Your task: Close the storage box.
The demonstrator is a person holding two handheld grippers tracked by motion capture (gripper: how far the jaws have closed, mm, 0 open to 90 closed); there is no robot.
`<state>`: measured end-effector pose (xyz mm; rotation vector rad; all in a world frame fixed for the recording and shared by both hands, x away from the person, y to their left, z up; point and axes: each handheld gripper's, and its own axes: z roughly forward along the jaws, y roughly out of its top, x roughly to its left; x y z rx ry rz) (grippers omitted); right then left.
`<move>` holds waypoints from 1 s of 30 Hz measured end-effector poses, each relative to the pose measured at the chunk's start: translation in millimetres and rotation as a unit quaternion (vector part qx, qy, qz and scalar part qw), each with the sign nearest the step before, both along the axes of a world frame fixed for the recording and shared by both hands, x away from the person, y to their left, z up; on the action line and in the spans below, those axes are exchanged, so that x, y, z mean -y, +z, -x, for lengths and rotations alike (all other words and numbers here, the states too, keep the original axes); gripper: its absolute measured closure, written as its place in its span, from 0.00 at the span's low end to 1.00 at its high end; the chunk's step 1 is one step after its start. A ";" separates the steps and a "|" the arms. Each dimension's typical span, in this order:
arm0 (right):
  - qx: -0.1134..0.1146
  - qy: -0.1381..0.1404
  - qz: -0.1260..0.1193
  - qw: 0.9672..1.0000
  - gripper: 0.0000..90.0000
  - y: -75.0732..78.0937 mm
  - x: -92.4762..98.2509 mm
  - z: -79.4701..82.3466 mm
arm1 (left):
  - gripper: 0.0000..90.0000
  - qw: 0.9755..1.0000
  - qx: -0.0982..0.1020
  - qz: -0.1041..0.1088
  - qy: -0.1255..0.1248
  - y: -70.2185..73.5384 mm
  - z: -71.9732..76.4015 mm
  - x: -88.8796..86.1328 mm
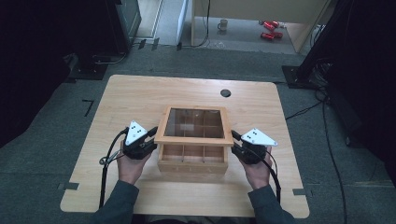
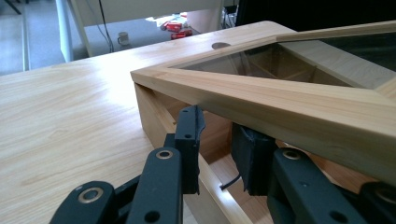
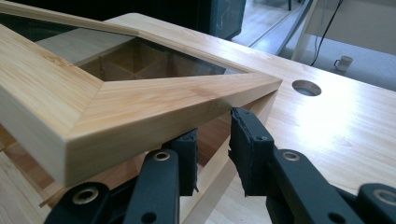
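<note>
Left gripper (image 1: 152, 135) and right gripper (image 1: 236, 140) clamped on a wooden box (image 1: 191, 165), beneath its raised lid (image 1: 194, 140).

Fingers (image 2: 189, 140) of each narrow, astride a side wall of the box: one outside, one inside, apparently pressing on the wood, though the lid's shadow blurs the contact. Just above the fingertips, the glass-paned lid, front edge lifted clear of the box, dividers visible through the pane. Beyond the fingers, bare surface (image 1: 140, 93) with a round hole (image 1: 225, 93); farther still, a mug (image 1: 223, 24) on the floor.
</note>
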<state>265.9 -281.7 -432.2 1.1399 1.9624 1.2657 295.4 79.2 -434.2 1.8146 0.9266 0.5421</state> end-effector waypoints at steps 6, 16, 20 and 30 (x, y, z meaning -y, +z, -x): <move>0.000 0.000 0.003 1.000 0.81 -3.7 -0.7 4.6 | 0.82 1.000 0.000 -0.002 -0.003 -3.1 3.9 -0.8; 0.000 0.002 0.009 1.000 0.81 -9.1 -1.3 14.5 | 0.81 0.999 0.003 -0.016 -0.027 -8.6 13.1 4.1; 0.002 0.003 0.008 1.000 0.80 -11.2 -1.3 18.2 | 0.81 1.000 0.003 -0.014 -0.022 -10.3 15.2 3.1; 0.006 -0.004 0.017 1.000 0.75 -13.0 -1.7 24.3 | 0.75 1.000 0.009 -0.019 -0.019 -12.1 22.1 -0.3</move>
